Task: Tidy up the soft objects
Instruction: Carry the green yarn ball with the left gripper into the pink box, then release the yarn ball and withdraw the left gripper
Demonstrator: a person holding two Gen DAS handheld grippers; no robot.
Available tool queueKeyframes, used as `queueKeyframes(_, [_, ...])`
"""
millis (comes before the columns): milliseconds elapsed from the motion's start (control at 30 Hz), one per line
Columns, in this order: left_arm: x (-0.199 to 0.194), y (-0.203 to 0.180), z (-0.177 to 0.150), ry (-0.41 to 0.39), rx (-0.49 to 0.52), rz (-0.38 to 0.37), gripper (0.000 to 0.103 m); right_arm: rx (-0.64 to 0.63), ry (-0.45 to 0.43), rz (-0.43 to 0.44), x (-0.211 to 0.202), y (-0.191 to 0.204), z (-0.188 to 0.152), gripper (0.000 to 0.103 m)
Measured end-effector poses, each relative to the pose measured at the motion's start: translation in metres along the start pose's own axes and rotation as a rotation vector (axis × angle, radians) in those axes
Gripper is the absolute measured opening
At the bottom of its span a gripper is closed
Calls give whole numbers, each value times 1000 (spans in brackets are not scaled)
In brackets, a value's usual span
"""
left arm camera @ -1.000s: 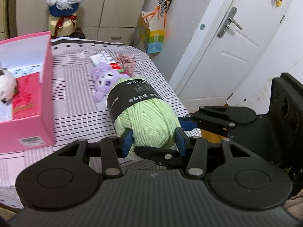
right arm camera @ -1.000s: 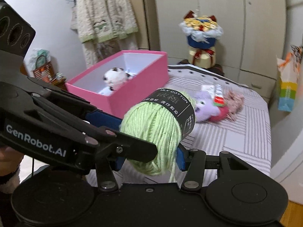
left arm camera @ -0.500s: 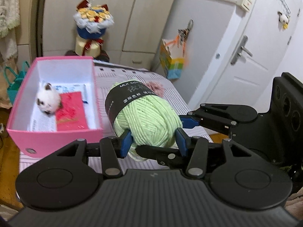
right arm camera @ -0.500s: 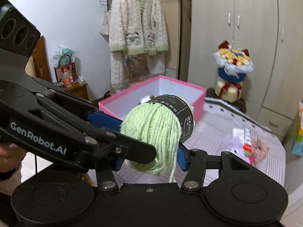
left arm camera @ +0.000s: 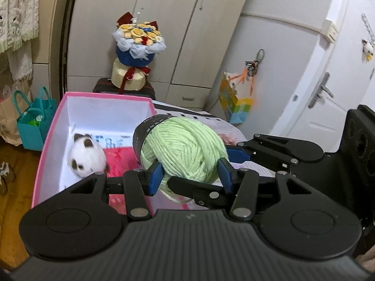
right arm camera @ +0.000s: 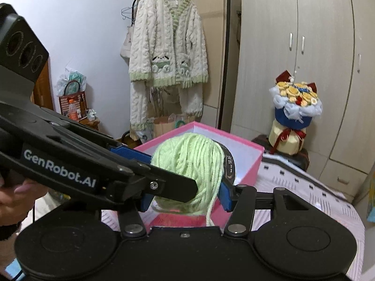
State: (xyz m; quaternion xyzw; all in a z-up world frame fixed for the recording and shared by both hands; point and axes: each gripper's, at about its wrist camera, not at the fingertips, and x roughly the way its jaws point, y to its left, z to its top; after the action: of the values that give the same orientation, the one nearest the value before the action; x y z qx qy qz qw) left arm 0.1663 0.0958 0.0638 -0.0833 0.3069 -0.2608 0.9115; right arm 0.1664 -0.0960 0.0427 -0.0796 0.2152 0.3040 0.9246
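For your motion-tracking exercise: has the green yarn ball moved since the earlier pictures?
Yes. The green yarn ball, clamped by both claws, has travelled from over the striped tablecloth leftward to hang above the pink box.

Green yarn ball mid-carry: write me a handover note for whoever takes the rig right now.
Left gripper: fingers shut on the green yarn ball.
Right gripper: fingers also shut on the same ball, from the other side.
The ball is held in the air over the open pink box, not yet released.
Done: a white plush toy already lies in the box.
Left: lower the ball into the box beside the plush and open both grippers. Other items on the striped tablecloth are hidden behind the ball now, so check there afterwards.
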Motion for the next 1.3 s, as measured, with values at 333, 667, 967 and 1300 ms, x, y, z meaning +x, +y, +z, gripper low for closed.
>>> queueKeyframes(333, [60,54,31,7,20,-25,48,-38,-62,-35,71,-25,5,59])
queueKeyframes(667, [111,93,37,116,-24,-29,48,-192,39,-120,132,-25,1,59])
queueKeyframes(967, [132,107,32,185,-100,13,49,-247,140,-153,153,-26,-1,64])
queueKeyframes(1300, [82,89,31,121,-32,49,59,-54,82,23,101,-43,-5,70])
